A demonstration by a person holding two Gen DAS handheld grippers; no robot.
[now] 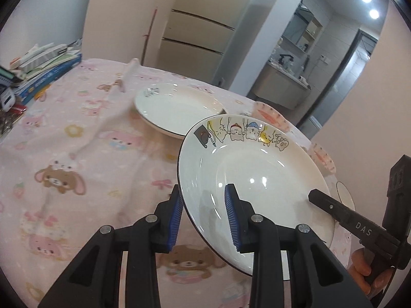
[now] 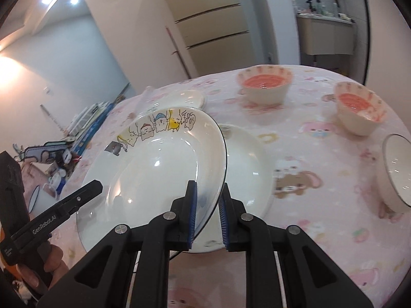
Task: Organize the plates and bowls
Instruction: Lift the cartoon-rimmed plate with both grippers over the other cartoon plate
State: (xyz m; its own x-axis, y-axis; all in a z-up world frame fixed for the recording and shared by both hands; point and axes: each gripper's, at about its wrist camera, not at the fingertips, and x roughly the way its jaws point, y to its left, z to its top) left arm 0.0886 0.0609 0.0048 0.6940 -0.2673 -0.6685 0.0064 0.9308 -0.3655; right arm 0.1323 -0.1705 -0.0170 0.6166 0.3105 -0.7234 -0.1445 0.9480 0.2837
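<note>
our left gripper (image 1: 205,218) fingers narrow, clamping the cartoon plate (image 1: 251,169) rim, our right gripper (image 2: 207,215) likewise pinching the opposite rim, plate tilted, seemingly clear of the pink tablecloth (image 1: 77,141)

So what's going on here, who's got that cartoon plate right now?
Both grippers hold it. The left gripper pinches one side of the cartoon plate's rim and the right gripper pinches the opposite side, so it hangs tilted above the pink tablecloth. A plain white plate lies on the table just beyond it, another white plate lies farther off, and two pink bowls stand apart.
</note>
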